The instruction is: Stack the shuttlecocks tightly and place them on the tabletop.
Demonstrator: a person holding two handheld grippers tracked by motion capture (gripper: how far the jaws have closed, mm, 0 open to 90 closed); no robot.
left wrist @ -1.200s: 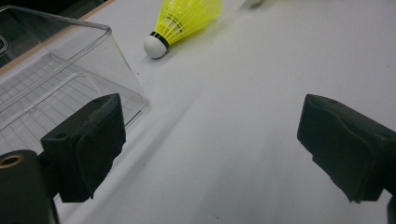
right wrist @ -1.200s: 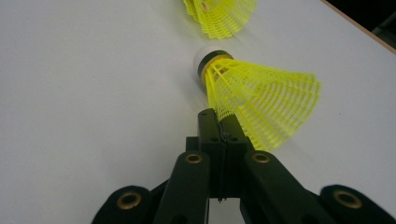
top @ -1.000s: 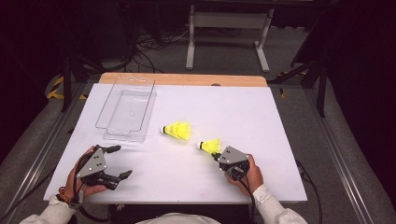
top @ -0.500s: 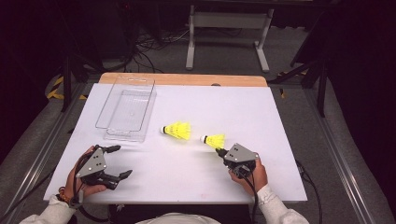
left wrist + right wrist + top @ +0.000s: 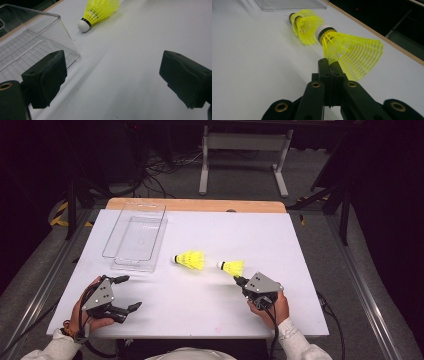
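Yellow shuttlecock (image 5: 232, 267) (skirt edge) pinched in the right gripper's (image 5: 240, 281) closed jaws.

The person is wearing white sleeves (image 5: 300, 347) on both forearms and a dark band with orange on the left wrist. Each hand is carrying black two-jaw tongs topped by a grey three-cornered plate dotted with small dark screws: the left tongs (image 5: 124, 293) and the right tongs (image 5: 239, 279). A black cable is trailing from each. Close up, the left tongs' blocky matte pads (image 5: 47, 75) are showing moulded ridges, and brass-coloured rivets are glinting on the right tongs' (image 5: 329, 66) black linkage.
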